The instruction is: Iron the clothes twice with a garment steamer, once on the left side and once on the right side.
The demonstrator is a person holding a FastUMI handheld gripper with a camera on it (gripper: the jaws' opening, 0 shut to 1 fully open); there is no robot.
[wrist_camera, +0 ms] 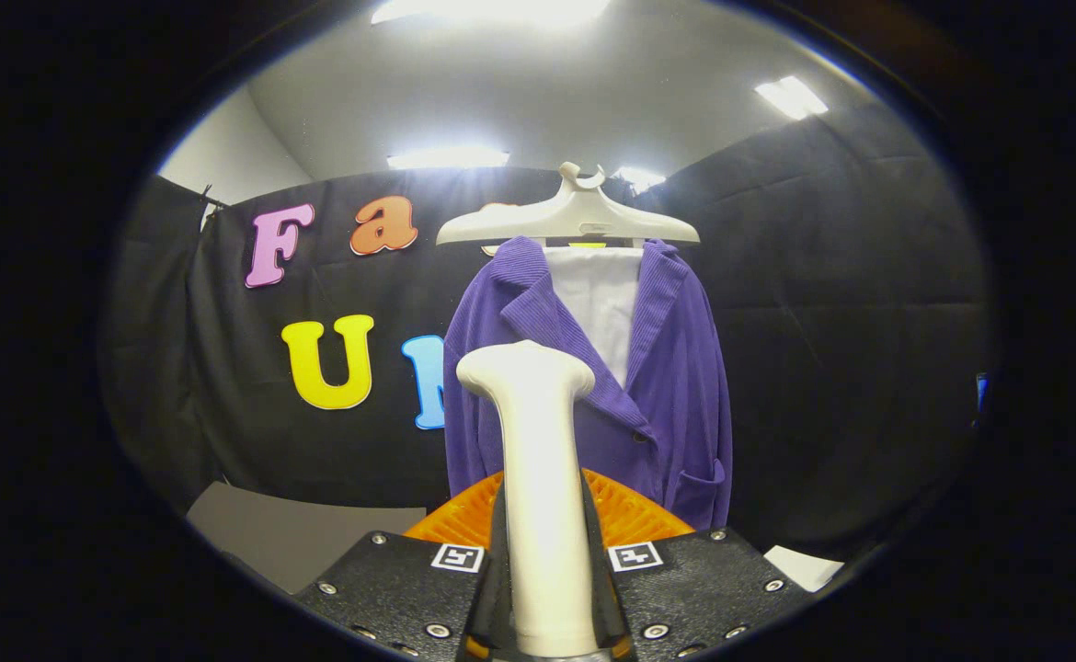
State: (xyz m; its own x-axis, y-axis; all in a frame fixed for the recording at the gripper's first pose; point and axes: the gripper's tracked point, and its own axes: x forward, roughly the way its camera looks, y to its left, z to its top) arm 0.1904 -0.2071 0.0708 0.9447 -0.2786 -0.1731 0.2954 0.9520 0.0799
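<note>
Step in hand: the approach, as I judge it; the white plastic garment steamer (538, 478) is held up in front of the garment but not yet laid against the cloth, and nothing shows which side pass comes first.
Tool: the tool (543, 588) has its two black fingers closed against the steamer's slim white handle, one on each side, so the gap between them is only as wide as the handle.
Steamer: upright between the fingers, its rounded head topping out level with the jacket's chest, overlapping the lower end of the lapel.
Garment: a purple corduroy jacket (685, 386) hangs beyond the fingers on a pale plastic hanger (567, 219), open at the front over a white panel (602, 303), with a patch pocket low on one side.
Pose: the tool points level and straight at the jacket, roughly centred on it; the holding hand is hidden.
Orange part: a ribbed orange plastic piece (635, 515) sits just ahead of the fingers, behind the handle; what it is I cannot tell.
Next move: likely carry the head forward and across to one front panel, bring it onto the fabric, then draw it along that side.
Risk: the loose-hanging jacket may swing away under pressure.
</note>
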